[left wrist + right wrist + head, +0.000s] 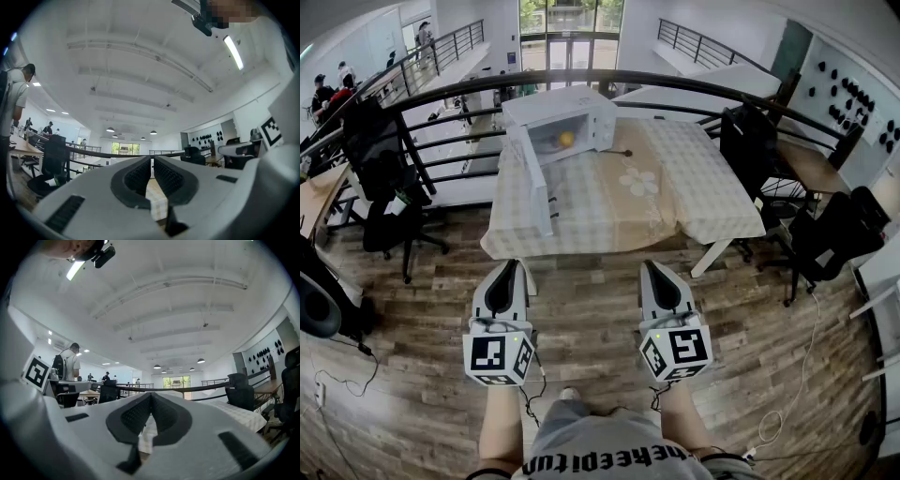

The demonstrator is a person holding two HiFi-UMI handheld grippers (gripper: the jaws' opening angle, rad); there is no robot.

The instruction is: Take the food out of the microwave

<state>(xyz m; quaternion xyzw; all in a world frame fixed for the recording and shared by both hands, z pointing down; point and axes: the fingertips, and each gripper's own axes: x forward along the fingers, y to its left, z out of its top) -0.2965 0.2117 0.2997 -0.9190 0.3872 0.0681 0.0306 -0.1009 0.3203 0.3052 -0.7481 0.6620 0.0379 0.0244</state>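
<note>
Checked table (675, 202) at 12 o'clock; microwave (586, 105) open, yellow food (566, 139) inside. Left gripper (514, 264) and right gripper (649, 265) are pressed together and empty (well short of it). Close in, then spread one.

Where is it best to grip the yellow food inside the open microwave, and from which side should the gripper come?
Grip the yellow food across its rounded sides, coming level through the front opening of the microwave, the only free side. The open door stands at the left, so the right gripper probably has the clearer path; its shut jaws must open first.
</note>
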